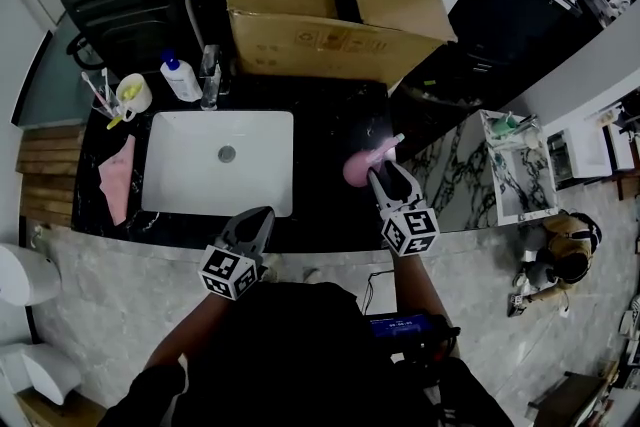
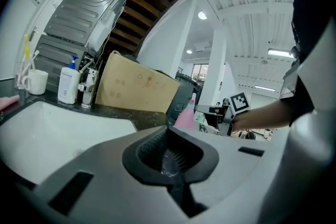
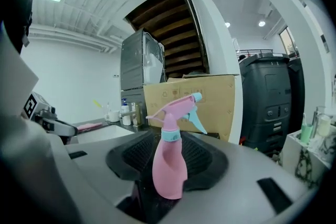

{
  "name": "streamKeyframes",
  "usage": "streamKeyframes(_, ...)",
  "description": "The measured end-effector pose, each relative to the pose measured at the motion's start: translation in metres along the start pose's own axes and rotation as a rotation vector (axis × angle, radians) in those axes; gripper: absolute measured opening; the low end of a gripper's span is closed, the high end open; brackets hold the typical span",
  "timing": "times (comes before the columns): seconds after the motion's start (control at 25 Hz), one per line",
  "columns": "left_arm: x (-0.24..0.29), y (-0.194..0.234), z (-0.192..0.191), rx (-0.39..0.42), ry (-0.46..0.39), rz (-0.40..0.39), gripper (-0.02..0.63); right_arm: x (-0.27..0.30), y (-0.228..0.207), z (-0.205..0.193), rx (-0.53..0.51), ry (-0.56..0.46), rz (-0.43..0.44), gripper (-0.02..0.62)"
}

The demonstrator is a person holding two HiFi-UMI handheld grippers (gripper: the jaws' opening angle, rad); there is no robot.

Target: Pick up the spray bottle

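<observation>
In the head view, we see 1 white cup [image 1: 133,95] holding toothbrushes [image 1: 98,95] at the back left corner of the sink [image 1: 165,130], on the dark tabletop [image 1: 330,115]. The spray bottle [image 1: 360,165] stands right of the sink, at the tips of the right gripper [image 1: 385,170]. The left gripper [image 1: 262,217] hangs over the sink's front edge.

In the left gripper view, its fingers [image 2: 152,147] sit together on nothing, pointing nearly level.

In the right gripper view, the bottle is pink with a light blue collar and nozzle. It stands upright between the 2 fingers [image 3: 202,155], which are wide apart and do not press it.
</observation>
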State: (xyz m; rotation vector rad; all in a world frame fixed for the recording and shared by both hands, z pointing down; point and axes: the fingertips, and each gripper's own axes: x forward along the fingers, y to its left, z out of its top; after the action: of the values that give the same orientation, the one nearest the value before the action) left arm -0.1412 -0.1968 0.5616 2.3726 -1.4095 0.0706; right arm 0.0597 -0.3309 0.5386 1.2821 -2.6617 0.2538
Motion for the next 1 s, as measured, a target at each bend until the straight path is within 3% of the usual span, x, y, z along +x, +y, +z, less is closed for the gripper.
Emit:
streamKeyframes(0.6,-0.017,0.020,0.004,-0.005,-0.009,0.047,0.008,0.026,-0.002,0.002,-0.061,0.040,-0.049,0.186)
streamKeyframes(1.0,-0.023,0.023,0.005,0.001,-0.004,0.028,0.008,0.023,-0.001,0.004,-0.067,0.034,-0.070,0.150)
